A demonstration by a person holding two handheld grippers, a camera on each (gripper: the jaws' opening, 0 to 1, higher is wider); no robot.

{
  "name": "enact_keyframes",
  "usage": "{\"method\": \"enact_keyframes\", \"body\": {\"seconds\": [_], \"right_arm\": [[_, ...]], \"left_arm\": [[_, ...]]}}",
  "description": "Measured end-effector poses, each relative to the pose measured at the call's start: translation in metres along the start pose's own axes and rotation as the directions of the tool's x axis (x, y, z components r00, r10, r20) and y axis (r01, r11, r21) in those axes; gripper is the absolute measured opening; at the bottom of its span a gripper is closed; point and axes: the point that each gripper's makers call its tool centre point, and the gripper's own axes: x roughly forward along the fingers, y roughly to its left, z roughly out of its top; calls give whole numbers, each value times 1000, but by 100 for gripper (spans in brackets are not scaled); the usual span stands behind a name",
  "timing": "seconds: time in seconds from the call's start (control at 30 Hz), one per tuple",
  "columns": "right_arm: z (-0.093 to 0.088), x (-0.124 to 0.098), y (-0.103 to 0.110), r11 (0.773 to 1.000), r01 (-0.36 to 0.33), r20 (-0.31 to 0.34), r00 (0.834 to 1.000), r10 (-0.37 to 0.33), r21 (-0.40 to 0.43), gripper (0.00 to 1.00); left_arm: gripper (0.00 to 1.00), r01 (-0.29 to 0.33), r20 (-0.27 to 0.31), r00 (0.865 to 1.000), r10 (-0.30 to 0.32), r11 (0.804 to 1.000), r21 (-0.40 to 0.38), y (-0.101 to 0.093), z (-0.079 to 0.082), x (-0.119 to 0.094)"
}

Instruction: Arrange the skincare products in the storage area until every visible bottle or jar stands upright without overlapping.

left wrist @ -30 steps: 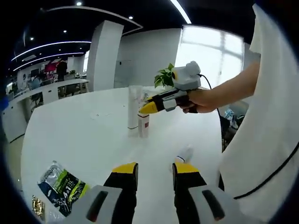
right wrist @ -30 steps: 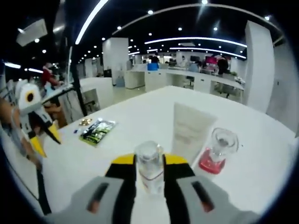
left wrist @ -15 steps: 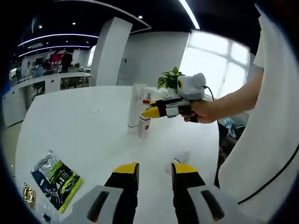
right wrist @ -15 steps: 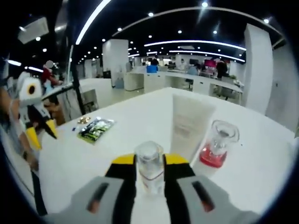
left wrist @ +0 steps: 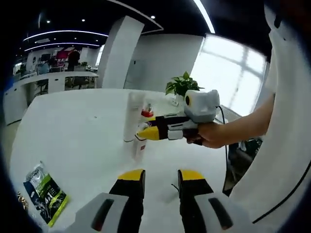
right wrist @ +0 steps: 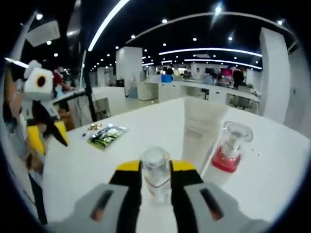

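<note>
- Right gripper (right wrist: 155, 171): yellow-tipped jaws closed on a small clear bottle (right wrist: 156, 174), round-shouldered, glassy, with a red line on its label. It stands upright between the jaws, above the tabletop (right wrist: 97, 165).
- In the left gripper view the right gripper (left wrist: 146, 132) comes in from the right, held by a hand (left wrist: 210, 137), its tips at the bottles.
- Tube (right wrist: 199, 131): tall, flat, matte cream plastic, standing on its cap end just beyond the held bottle.
- Pump bottle (right wrist: 231, 148): clear cylinder with a domed clear cap and red liquid in the lower part, upright just beside the tube. Whether they touch, I cannot tell.
- Left gripper (left wrist: 160, 175): jaws open, nothing between them, over bare tabletop (left wrist: 73, 131), near side of the bottle group. It also appears at the left edge of the right gripper view (right wrist: 44, 136).
- Sachet (left wrist: 44, 191): flat, glossy, green-and-black foil, lying well apart from the bottles; also seen in the right gripper view (right wrist: 107, 136).
- Tabletop: smooth, white, rounded edge.
</note>
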Motion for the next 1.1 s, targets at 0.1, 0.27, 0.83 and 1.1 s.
{"method": "enact_keyframes", "body": {"seconds": [0.1,0.27,0.83,1.1], "right_arm": [[-1,2,1,1000,-10,5,1000,10,-7,20],[1,4,0,1000,-15,22,1000,15,-4,20],[-11,11,3,996,-46,-8,999,45,-72,20],[-9,13,2,994,-47,6,999,48,-95,20]], "left_arm": [[27,3,-22,1000,-3,1000,3,-7,1,8],[27,12,-59,998,-11,1000,9,-19,3,21],[26,-8,-77,997,7,1000,-16,0,9,41],[26,-11,-82,997,10,1000,-21,10,12,49]]}}
